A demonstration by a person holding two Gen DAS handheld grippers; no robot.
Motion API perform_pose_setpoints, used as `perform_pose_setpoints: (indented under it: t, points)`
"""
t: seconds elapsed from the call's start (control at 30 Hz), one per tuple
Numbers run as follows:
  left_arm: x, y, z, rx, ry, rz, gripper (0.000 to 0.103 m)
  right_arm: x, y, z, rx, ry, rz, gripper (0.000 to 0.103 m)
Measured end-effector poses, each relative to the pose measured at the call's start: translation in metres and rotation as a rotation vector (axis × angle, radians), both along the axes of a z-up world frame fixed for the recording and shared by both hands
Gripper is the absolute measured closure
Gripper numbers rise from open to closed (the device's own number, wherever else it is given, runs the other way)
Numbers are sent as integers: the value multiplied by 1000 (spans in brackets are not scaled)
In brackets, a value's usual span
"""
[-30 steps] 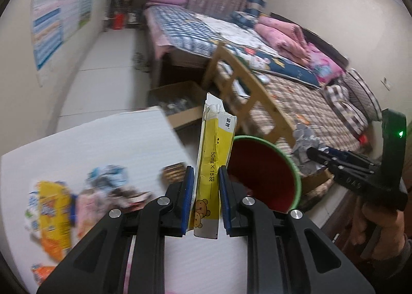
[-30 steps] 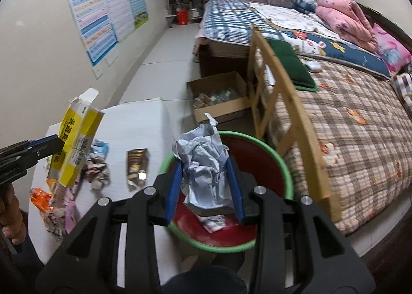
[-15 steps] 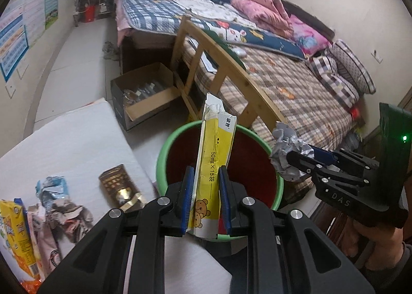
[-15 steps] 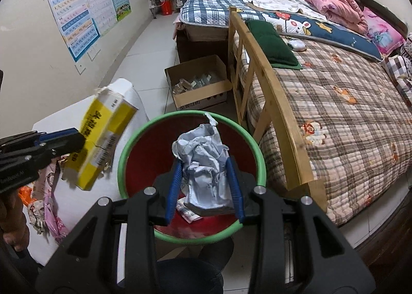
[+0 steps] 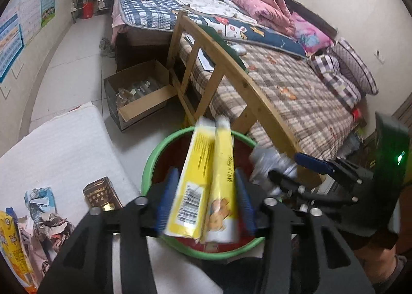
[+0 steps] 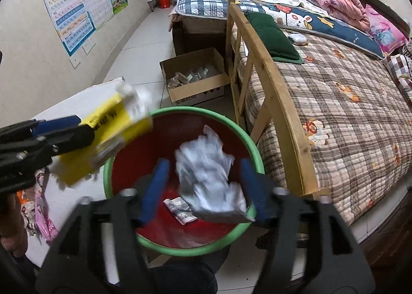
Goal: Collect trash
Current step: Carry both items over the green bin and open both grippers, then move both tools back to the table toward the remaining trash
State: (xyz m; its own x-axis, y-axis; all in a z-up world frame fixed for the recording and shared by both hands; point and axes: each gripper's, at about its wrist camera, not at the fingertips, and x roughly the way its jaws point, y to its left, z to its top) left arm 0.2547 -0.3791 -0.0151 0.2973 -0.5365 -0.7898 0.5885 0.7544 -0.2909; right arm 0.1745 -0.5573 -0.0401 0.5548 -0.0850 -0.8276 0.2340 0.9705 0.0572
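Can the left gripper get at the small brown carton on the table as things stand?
Probably yes. The brown carton stands in the open on the white table, nothing over it. The left gripper is open, with the yellow box loose between its fingers, over the bin.

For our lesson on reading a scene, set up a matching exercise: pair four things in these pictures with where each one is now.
1 yellow box
2 crumpled paper
3 brown carton
4 cardboard box

a on the floor by the bed
b on the white table
c between the open left gripper fingers
d between the open right gripper fingers

Pairs: 1-c, 2-d, 3-b, 4-a
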Motion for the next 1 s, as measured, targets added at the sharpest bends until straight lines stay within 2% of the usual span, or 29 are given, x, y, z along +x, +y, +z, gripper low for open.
perform_pose_setpoints:
  t: [0.03,0.17,0.23,0.3,0.4,0.7,1.0]
  points:
    - [1,1,1,-9,-1,8,45,0,0,-1,-8,-1,0,26]
    - [2,10,4,-31,-11,34,33,-2,1,-2,-9,-3,-3,15]
    - [2,18,6,-32,-26,59,19,-3,2,-1,-9,-6,-4,12]
    - [3,28,10,-39,-43,89,14,-4,4,0,-5,-12,-5,8]
    - [6,41,15,-37,-55,120,8,-4,10,1,-5,-13,1,7]
    - [4,87,29,4,-95,161,8,2,42,9,6,-42,23,5]
    - [-6,162,37,40,-128,237,8,11,97,17,21,-63,104,5]
